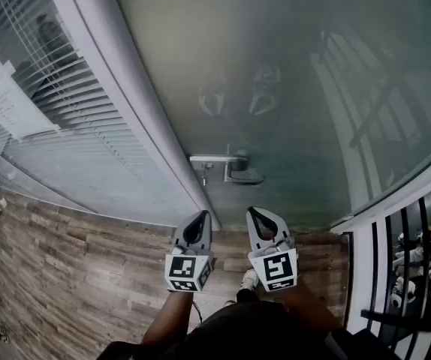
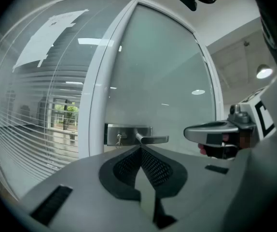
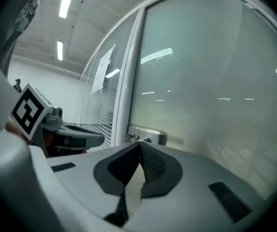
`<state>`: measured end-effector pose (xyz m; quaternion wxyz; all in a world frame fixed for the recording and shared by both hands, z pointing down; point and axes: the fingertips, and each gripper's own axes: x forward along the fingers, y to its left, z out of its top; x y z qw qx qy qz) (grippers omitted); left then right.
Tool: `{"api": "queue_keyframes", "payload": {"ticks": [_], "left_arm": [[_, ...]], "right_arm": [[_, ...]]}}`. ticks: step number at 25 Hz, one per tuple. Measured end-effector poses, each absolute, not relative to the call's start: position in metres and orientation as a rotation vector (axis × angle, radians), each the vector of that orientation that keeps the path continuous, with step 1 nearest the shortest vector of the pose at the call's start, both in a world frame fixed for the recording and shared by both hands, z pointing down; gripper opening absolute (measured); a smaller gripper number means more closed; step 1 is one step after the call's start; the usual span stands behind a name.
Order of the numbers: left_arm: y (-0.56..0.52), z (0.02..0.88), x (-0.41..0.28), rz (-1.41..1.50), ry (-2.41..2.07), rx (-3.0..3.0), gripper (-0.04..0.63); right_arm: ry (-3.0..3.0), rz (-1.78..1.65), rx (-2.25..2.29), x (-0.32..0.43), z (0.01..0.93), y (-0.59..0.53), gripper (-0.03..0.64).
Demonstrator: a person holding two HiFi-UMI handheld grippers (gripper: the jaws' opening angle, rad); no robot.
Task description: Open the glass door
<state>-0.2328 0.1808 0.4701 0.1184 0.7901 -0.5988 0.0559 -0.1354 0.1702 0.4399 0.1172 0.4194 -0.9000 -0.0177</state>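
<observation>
The frosted glass door [image 1: 298,73] stands closed against its white frame [image 1: 137,103], its metal lever handle [image 1: 234,168] at the door's frame-side edge with the lever level. The left claw [image 1: 203,216] and the right claw [image 1: 253,213] are each closed with jaws pressed together on nothing, held side by side above the wooden floor [image 1: 65,268]. Both point at the door just short of the handle and clear of it. A glass panel with slatted blinds [image 1: 65,96] adjoins the frame on the left, with a paper sheet [image 2: 49,37] fixed to it.
</observation>
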Motion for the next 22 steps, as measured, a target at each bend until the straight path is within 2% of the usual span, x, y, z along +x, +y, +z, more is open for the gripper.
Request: {"api": "queue_keyframes", "payload": {"ticks": [7, 13, 17, 22], "left_arm": [[0.147, 0.483, -0.238, 0.174, -1.779, 2.352, 0.003], [0.142, 0.495, -0.249, 0.204, -1.791, 2.335, 0.003], [0.149, 0.512, -0.233, 0.224, -1.776, 2.348, 0.003], [0.151, 0.516, -0.206, 0.22, -1.714, 2.413, 0.003]], "right_arm": [[-2.652, -0.108, 1.114, -0.152, 0.436, 0.132, 0.024], [-2.532, -0.3, 0.877, -0.168, 0.438, 0.128, 0.098], [-2.395, -0.505, 0.741, -0.151, 0.451, 0.129, 0.12], [-2.253, -0.535, 0.675, -0.121, 0.469, 0.127, 0.123]]}}
